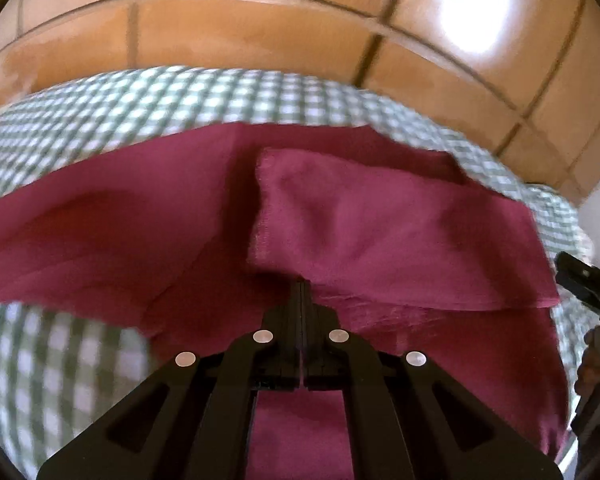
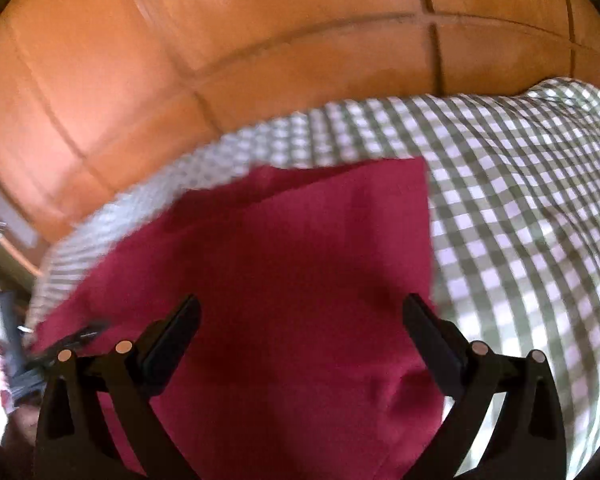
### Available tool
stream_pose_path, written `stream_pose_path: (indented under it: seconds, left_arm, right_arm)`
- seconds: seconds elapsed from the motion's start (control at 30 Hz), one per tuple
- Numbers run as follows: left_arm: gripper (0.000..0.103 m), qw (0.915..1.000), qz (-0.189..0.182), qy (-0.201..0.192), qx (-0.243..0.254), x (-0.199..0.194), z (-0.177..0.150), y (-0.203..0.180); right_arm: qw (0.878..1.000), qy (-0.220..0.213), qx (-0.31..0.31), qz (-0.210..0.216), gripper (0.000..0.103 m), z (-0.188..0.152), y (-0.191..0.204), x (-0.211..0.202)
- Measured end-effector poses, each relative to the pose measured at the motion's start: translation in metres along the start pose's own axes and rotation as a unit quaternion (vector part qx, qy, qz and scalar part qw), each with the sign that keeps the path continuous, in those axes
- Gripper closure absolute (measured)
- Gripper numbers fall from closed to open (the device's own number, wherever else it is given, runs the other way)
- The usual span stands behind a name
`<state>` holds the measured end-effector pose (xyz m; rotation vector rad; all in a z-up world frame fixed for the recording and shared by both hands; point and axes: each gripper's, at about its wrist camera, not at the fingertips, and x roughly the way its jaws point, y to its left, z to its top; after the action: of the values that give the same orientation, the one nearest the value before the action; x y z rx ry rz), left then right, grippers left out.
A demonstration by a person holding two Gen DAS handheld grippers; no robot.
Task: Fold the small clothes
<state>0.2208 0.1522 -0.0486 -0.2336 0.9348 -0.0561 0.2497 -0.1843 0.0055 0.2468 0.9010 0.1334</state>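
Note:
A dark red cloth (image 1: 148,232) lies on a green-and-white checked tablecloth (image 1: 188,96). In the left wrist view my left gripper (image 1: 302,286) is shut on the cloth's near edge, and a folded flap (image 1: 380,232) lies over the right part. In the right wrist view the cloth (image 2: 300,248) lies flat under my right gripper (image 2: 300,312), which is open and empty above it. The right gripper also shows at the right edge of the left wrist view (image 1: 588,280).
The checked tablecloth (image 2: 520,208) covers the table beyond and beside the cloth. Past the table edge is an orange tiled floor (image 1: 260,24), which also shows in the right wrist view (image 2: 180,40). The left gripper's body shows at the left edge of the right wrist view (image 2: 16,352).

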Motion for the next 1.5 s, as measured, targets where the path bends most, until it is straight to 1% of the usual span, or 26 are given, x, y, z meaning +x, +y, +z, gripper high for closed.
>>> stream_pose_path:
  seconds: [0.03, 0.07, 0.13, 0.17, 0.23, 0.33, 0.37, 0.43, 0.47, 0.5, 0.53, 0.57, 0.63, 0.7, 0.8, 0.9, 0.93, 0.97, 1.0, 1.03, 1.07, 1.13, 1.2, 1.27, 1.37, 1.5]
  left_arm:
    - [0.103, 0.9999, 0.008, -0.002, -0.008, -0.003, 0.0, 0.004]
    - [0.103, 0.9997, -0.004, -0.011, -0.023, -0.011, 0.004, 0.01]
    - [0.103, 0.9988, -0.018, -0.033, -0.03, -0.021, 0.011, 0.012]
    - [0.103, 0.9985, -0.024, -0.042, -0.026, -0.024, 0.017, 0.009]
    - [0.103, 0.998, -0.041, -0.047, -0.01, -0.024, 0.031, -0.003]
    - [0.103, 0.9978, -0.05, -0.039, 0.017, -0.008, 0.051, -0.031]
    - [0.103, 0.9983, -0.043, -0.032, 0.023, 0.003, 0.057, -0.039]
    - [0.103, 0.9994, -0.025, -0.008, 0.024, 0.024, 0.061, -0.043]
    - [0.103, 0.9998, 0.0, 0.011, 0.016, 0.042, 0.061, -0.04]
    - [0.103, 0.9996, 0.016, 0.023, 0.007, 0.053, 0.059, -0.034]
    - [0.103, 0.9996, 0.016, 0.025, -0.005, 0.061, 0.057, -0.027]
    - [0.103, 0.9998, 0.005, 0.014, -0.013, 0.061, 0.053, -0.022]
    - [0.103, 0.9998, 0.016, -0.007, -0.013, 0.058, 0.044, -0.015]
    - [0.103, 0.9995, 0.01, -0.018, -0.023, 0.053, 0.036, -0.01]
    - [0.103, 0.9992, 0.008, -0.022, -0.032, 0.044, 0.031, -0.002]
    - [0.103, 0.9993, 0.02, -0.023, -0.023, 0.032, 0.027, -0.004]
    - [0.092, 0.9992, 0.02, -0.026, -0.021, 0.027, 0.024, -0.005]
    - [0.055, 0.9992, 0.017, -0.029, -0.02, 0.019, 0.02, -0.003]
    - [0.035, 0.9988, 0.018, -0.037, -0.027, 0.009, 0.015, 0.0]
    - [0.023, 0.9976, 0.014, -0.055, -0.039, -0.003, 0.009, 0.007]
    - [0.023, 0.9962, 0.012, -0.071, -0.048, -0.013, 0.004, 0.01]
    - [0.023, 0.9957, 0.018, -0.071, -0.057, -0.028, -0.004, 0.021]
    - [0.023, 0.9935, 0.017, -0.076, -0.083, -0.045, -0.015, 0.039]
    - [0.023, 0.9911, 0.023, -0.08, -0.105, -0.057, -0.025, 0.058]
    - [0.023, 0.9845, 0.039, -0.088, -0.147, -0.078, -0.042, 0.094]
    - [0.021, 0.9725, 0.082, -0.102, -0.193, -0.107, -0.067, 0.138]
  right_arm:
    - [1.0, 0.01, -0.001, -0.015, 0.003, -0.001, -0.002, 0.014]
    - [1.0, 0.014, -0.003, -0.022, 0.003, -0.003, -0.005, 0.02]
    - [0.999, 0.006, -0.021, -0.039, 0.002, -0.008, 0.0, 0.026]
    - [0.998, 0.003, -0.03, -0.048, 0.002, -0.011, 0.005, 0.027]
    - [0.997, -0.004, -0.044, -0.063, 0.002, -0.015, 0.01, 0.028]
    - [0.996, -0.017, -0.052, -0.071, 0.002, -0.021, 0.012, 0.032]
    - [0.995, -0.02, -0.055, -0.075, 0.002, -0.023, 0.013, 0.032]
    - [0.995, -0.025, -0.058, -0.078, 0.002, -0.025, 0.013, 0.034]
    - [0.995, -0.027, -0.058, -0.079, 0.002, -0.023, 0.015, 0.033]
    - [0.995, -0.029, -0.059, -0.079, 0.002, -0.023, 0.015, 0.032]
    - [0.995, -0.031, -0.06, -0.079, 0.002, -0.025, 0.014, 0.032]
    - [0.994, -0.032, -0.062, -0.083, 0.002, -0.026, 0.015, 0.033]
    - [0.993, -0.033, -0.065, -0.088, 0.002, -0.026, 0.018, 0.036]
    - [0.993, -0.032, -0.067, -0.093, 0.002, -0.027, 0.02, 0.039]
    - [0.992, -0.032, -0.068, -0.096, 0.002, -0.027, 0.019, 0.039]
    - [0.992, -0.031, -0.071, -0.102, 0.002, -0.027, 0.021, 0.04]
    - [0.992, -0.032, -0.072, -0.102, 0.002, -0.028, 0.022, 0.039]
    - [0.992, -0.032, -0.072, -0.102, 0.002, -0.027, 0.021, 0.039]
    - [0.992, -0.032, -0.072, -0.102, 0.002, -0.027, 0.022, 0.039]
    - [0.991, -0.033, -0.073, -0.103, 0.002, -0.027, 0.022, 0.039]
    - [0.991, -0.033, -0.073, -0.104, 0.002, -0.027, 0.022, 0.039]
    - [0.991, -0.033, -0.074, -0.106, 0.002, -0.027, 0.023, 0.039]
    - [0.991, -0.034, -0.075, -0.107, 0.002, -0.027, 0.023, 0.038]
    - [0.99, -0.036, -0.076, -0.11, 0.002, -0.027, 0.023, 0.038]
    - [0.989, -0.037, -0.08, -0.116, 0.002, -0.027, 0.025, 0.038]
    - [0.988, -0.038, -0.085, -0.124, 0.002, -0.027, 0.026, 0.038]
